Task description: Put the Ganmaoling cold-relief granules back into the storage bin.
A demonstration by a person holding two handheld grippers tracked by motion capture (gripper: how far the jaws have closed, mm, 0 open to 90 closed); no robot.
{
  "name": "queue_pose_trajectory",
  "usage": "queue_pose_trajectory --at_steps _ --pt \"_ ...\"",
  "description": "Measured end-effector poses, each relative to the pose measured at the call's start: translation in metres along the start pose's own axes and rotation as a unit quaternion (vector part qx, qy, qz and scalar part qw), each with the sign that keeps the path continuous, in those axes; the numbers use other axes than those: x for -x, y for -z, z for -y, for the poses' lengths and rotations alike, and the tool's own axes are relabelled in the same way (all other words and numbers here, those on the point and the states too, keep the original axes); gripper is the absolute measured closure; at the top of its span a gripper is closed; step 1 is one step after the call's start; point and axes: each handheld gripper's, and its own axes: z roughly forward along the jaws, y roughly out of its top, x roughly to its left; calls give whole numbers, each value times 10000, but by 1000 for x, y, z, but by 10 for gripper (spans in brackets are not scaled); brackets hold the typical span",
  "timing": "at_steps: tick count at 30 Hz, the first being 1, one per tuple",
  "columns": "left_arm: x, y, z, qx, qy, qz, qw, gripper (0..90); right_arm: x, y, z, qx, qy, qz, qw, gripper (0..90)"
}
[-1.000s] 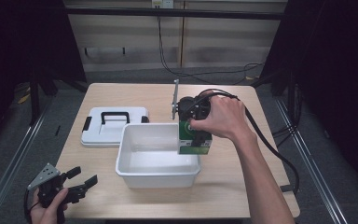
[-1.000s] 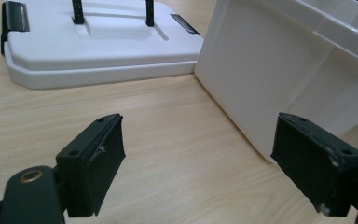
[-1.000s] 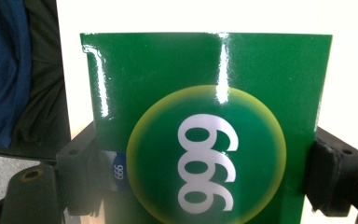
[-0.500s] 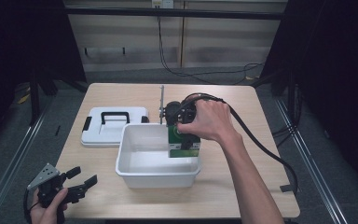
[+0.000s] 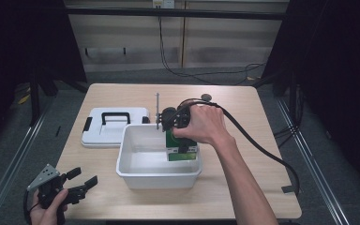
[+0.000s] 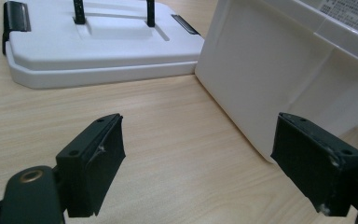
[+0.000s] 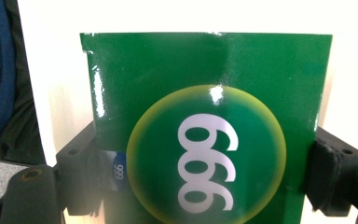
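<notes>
Black jaws of the left tool [image 5: 77, 183] stand wide apart with nothing between them, low over the tabletop [image 5: 122, 201]. Just ahead sits a white lid [image 5: 115, 126]. Right of it, the right tool [image 5: 180, 140] squeezes a green box [image 5: 183, 151] inside the white tub [image 5: 159, 174].

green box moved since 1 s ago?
Yes. The green box, clamped in the right gripper, has gone left and down, from the white bin's right rim into its right end. The bin itself has not shifted.
</notes>
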Motion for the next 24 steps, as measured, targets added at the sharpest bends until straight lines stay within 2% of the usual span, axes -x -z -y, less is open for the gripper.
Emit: queue_pose_trajectory --at_steps 3,9,11,13,17,22,24 --pt "0 0 0 -4 2 19 10000 164 1 -6 -1 41 8 -68 10000 157" --pt "0 0 0 -6 -9 16 10000 164 2 -19 2 -52 -51 -136 9999 156" --pt "1 0 0 -10 6 16 10000 164 2 -23 5 74 -63 -150 9998 156" --pt "1 -1 0 -13 19 15 10000 164 3 -26 6 21 -48 -147 9999 156" --pt "1 -1 0 -16 6 8 10000 164 4 -35 9 116 -106 -185 9997 155" --pt "0 -1 0 -21 6 9 10000 164 5 -43 7 -8 -106 -206 9997 154" --pt "0 -1 0 -33 -13 13 10000 164 5 -47 6 86 -84 -199 9997 154"
